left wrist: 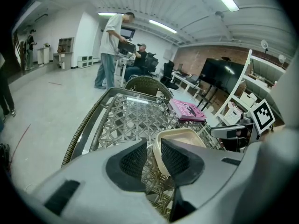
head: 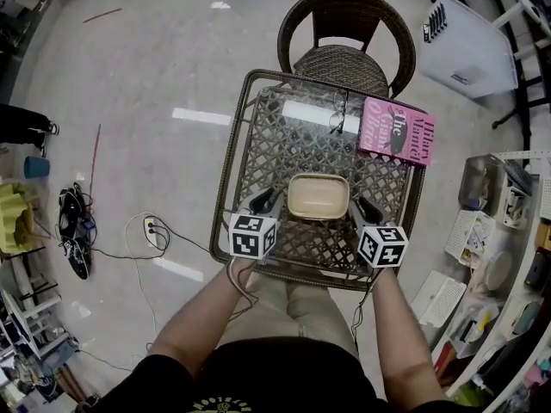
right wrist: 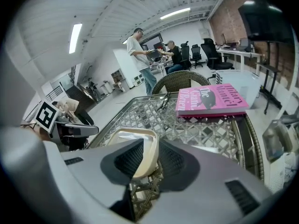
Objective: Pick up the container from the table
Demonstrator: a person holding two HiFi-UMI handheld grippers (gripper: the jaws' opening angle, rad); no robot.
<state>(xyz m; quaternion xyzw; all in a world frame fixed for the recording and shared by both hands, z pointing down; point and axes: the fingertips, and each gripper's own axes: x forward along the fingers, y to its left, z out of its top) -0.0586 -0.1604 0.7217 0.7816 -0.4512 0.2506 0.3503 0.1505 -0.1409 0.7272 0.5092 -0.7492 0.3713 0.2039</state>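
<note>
A shallow beige container (head: pixel 318 196) is at the near middle of the wicker-and-glass table (head: pixel 225 170). I cannot tell whether its base still touches the top. My left gripper (head: pixel 272 202) is shut on its left wall. In the left gripper view the container (left wrist: pixel 187 135) rim stands between the pads of that gripper (left wrist: pixel 154 146), tight to the inner pad. My right gripper (head: pixel 361 206) is shut on the right wall. In the right gripper view the container (right wrist: pixel 130 141) rim fills the gap of that gripper (right wrist: pixel 150 146).
A pink book (head: pixel 396 129) lies at the table's far right corner, with eyeglasses (head: pixel 338 112) to its left. A wicker chair (head: pixel 344 33) stands behind the table. Cluttered shelves (head: pixel 508 256) run along the right. Cables and a power strip (head: pixel 148 229) lie on the floor to the left.
</note>
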